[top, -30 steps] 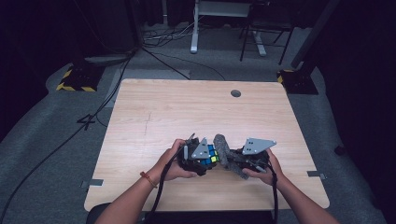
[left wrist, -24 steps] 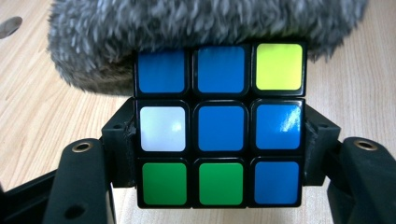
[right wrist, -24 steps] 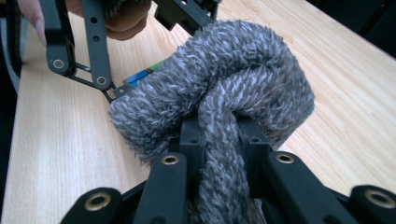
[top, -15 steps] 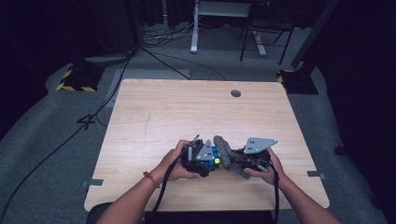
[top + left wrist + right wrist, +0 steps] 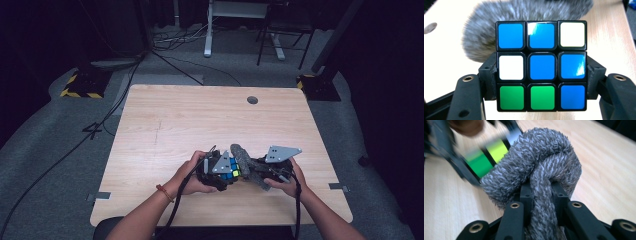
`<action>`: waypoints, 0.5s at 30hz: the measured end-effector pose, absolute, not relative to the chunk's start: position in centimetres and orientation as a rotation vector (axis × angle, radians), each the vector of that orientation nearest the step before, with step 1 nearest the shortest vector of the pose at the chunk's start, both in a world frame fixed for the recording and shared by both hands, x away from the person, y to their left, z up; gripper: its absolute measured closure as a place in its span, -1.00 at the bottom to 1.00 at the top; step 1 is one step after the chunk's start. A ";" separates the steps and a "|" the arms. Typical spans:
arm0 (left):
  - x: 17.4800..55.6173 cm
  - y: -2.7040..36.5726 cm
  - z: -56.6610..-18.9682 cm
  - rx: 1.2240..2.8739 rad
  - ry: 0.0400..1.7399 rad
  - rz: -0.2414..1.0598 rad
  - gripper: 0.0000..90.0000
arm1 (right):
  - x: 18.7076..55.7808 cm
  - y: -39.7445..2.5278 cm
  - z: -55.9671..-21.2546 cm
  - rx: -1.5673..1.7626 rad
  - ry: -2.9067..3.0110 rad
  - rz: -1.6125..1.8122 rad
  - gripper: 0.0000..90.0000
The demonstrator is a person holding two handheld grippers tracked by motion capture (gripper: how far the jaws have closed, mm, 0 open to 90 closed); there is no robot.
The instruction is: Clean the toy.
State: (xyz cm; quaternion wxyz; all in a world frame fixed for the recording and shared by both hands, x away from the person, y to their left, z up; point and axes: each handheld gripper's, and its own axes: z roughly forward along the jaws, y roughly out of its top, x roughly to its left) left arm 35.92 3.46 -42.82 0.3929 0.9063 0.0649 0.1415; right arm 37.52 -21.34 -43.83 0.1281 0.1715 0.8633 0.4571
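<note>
High view: near the worktop's (image 5: 165, 120) front edge, the cube (image 5: 541, 66) is clamped in the left gripper's (image 5: 216, 172) jaws, the cloth (image 5: 536, 170) pinched in the right gripper's (image 5: 541, 192). Wiping is best done with the cube held firmly steady.

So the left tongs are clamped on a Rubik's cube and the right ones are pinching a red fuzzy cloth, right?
Not quite: the fuzzy cloth is grey, not red, as the right gripper view shows. The left tongs do clamp the Rubik's cube, and the right tongs pinch the cloth.
</note>
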 end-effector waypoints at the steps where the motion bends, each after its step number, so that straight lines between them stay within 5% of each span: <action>1: 35.9 3.7 -42.6 2.288 0.164 0.362 -0.25 | 37.8 -21.6 -44.1 0.518 2.524 1.335 0.69; 15: 36.1 3.8 -43.1 2.290 0.164 0.349 -0.26 | 37.6 -22.4 -43.6 0.480 2.528 1.591 0.70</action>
